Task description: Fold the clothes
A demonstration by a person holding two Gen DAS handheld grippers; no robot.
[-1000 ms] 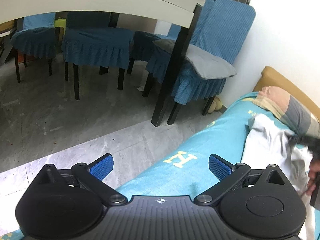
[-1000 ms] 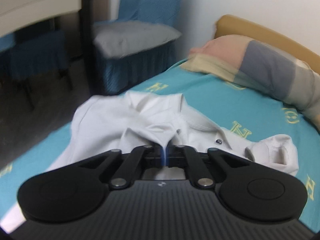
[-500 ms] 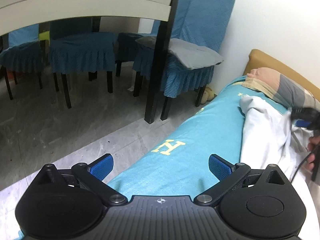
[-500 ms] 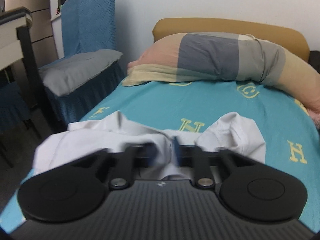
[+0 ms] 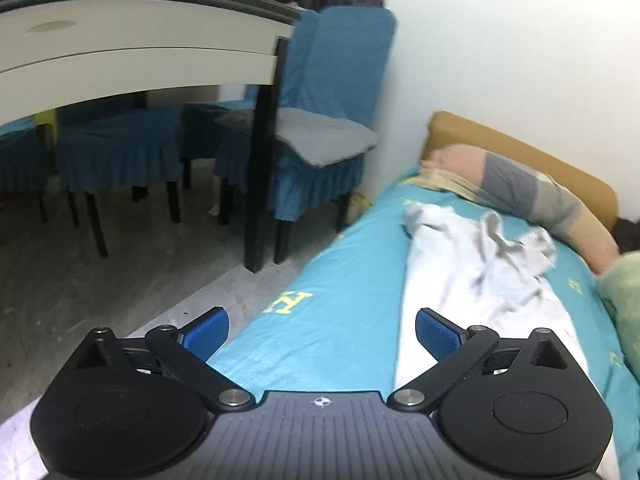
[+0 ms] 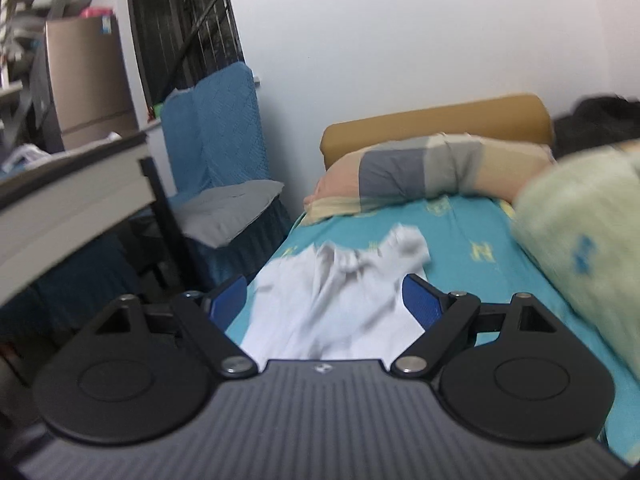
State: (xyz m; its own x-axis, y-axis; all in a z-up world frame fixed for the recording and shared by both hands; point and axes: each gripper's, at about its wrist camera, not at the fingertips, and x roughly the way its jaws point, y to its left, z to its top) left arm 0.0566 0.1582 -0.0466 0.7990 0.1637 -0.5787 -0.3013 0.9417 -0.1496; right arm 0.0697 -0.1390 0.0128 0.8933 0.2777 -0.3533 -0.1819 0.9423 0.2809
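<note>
A white shirt point(image 5: 472, 280) lies crumpled lengthwise on the teal bed sheet point(image 5: 340, 300), its collar end towards the pillow. It also shows in the right wrist view point(image 6: 340, 300). My left gripper point(image 5: 322, 332) is open and empty, above the sheet near the bed's left edge, left of the shirt. My right gripper point(image 6: 324, 302) is open and empty, held above the shirt's near part; the cloth shows between its blue fingers point(image 6: 420, 304).
A striped pillow point(image 5: 520, 192) and tan headboard point(image 5: 520, 152) lie at the bed's far end. A pale green blanket point(image 6: 580, 232) is on the right. Left of the bed stand a white table point(image 5: 120, 52) with a black leg point(image 5: 260, 176), and blue-covered chairs point(image 5: 320, 120).
My right gripper has opened and let go of the shirt, then pulled back and up. The shirt has dropped onto the sheet. My left gripper has swung right towards the bed, staying open.
</note>
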